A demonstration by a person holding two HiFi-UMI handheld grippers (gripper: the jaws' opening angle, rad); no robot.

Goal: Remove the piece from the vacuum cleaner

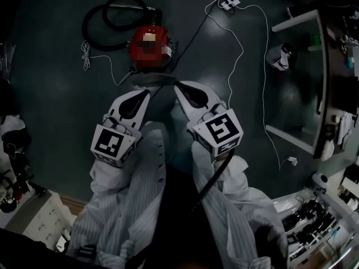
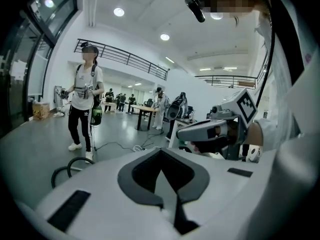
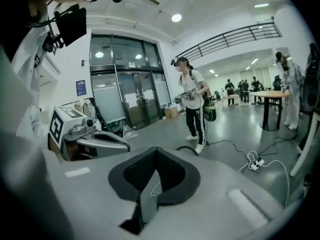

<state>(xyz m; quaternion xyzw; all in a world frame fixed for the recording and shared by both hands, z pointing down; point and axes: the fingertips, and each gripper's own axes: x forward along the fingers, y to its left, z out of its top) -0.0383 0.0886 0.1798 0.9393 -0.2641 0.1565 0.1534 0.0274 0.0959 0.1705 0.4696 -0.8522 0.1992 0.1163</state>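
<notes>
Red vacuum cleaner [image 1: 150, 45] sits on the dark floor [image 1: 50, 100] at 12 o'clock just beyond both tools, its black hose [image 1: 106, 22] coiled at 11 o'clock, while the left gripper [image 1: 147, 94] and right gripper [image 1: 179, 87] hover side by side, jaws clenched together on nothing.

Pale striped sleeves [image 1: 134, 195], white left gripper [image 1: 147, 93], right gripper [image 1: 177, 86], marker cubes [image 1: 217, 130], probably black cable [image 1: 216, 175]

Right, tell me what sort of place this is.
Probably a large open workshop or lab hall rather than a home: a black-railed upper balcony runs along the white wall, tall glass entrance doors stand at one side, and several people work around a distant dark table.
</notes>
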